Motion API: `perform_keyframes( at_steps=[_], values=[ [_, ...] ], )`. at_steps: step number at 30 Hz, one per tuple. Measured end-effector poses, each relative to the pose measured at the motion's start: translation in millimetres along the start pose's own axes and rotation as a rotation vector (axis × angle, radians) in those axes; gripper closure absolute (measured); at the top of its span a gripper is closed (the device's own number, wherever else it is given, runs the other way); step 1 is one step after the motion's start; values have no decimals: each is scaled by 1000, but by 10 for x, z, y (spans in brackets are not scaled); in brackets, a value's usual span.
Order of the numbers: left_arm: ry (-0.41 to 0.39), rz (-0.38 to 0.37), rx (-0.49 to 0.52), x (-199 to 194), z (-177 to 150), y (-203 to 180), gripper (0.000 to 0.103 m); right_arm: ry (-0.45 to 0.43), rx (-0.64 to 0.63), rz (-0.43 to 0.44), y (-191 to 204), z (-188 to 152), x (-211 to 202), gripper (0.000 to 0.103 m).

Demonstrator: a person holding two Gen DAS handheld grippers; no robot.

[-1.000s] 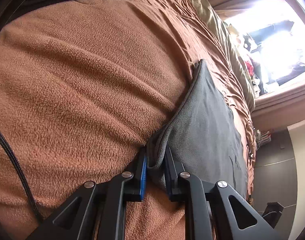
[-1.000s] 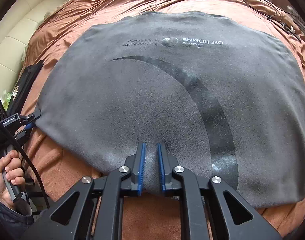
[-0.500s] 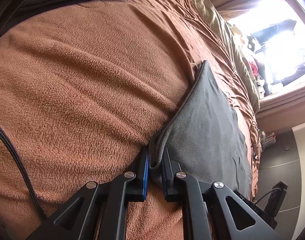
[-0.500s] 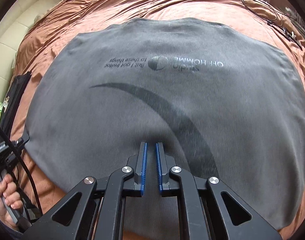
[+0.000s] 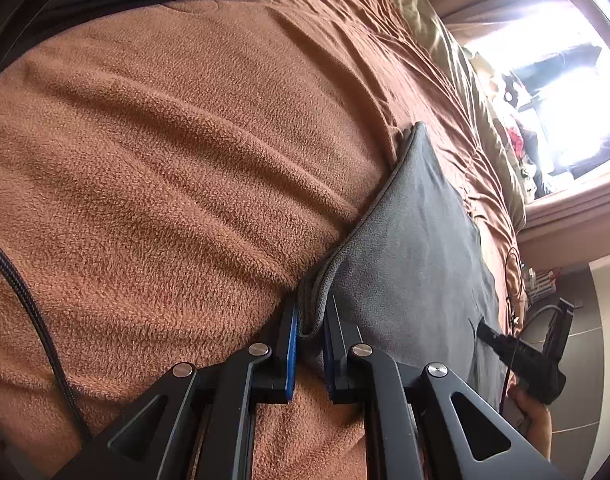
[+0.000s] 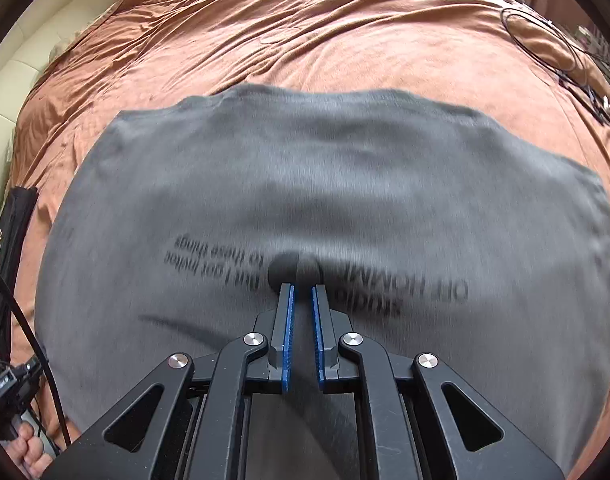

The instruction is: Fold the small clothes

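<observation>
On brown fleece blanket (image 5: 177, 168), grey T-shirt (image 6: 345, 184) lies spread flat, printed side up. Left gripper (image 5: 310, 312) clamps folded hem edge at shirt's corner. Right gripper (image 6: 301, 292) pinches shirt fabric near dark round logo; picture blurred there.

The right tool (image 6: 301, 300) pinches the grey shirt (image 6: 345, 184), its jaws nearly closed on the cloth. The shirt lies spread on the bed (image 6: 345, 40), print blurred.
</observation>
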State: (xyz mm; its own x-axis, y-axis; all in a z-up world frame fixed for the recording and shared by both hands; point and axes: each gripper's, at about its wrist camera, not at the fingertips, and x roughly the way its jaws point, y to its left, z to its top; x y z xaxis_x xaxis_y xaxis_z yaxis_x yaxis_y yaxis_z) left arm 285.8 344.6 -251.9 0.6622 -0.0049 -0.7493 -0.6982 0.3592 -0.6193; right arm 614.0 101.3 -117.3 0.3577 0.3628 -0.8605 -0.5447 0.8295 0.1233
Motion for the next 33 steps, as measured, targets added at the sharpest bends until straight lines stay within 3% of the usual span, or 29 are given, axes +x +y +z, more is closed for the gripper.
perform_keyframes(
  at_steps=[20,24,29,33],
  values=[
    [-5,-12,-29,-27,-28,90,91,-26,32,-55,-113,862,522,103],
    [-12,-10,-12,-20,-38,83,91,-29,-33,-98,-20,990,574,103],
    [-9,-20,-13,-27,-31,92,92,-41,-22,-95,57,1031,374,103],
    [-25,-85,-43,-89,-34,119,95,-56,-47,-65,151,856,134,103]
  ],
)
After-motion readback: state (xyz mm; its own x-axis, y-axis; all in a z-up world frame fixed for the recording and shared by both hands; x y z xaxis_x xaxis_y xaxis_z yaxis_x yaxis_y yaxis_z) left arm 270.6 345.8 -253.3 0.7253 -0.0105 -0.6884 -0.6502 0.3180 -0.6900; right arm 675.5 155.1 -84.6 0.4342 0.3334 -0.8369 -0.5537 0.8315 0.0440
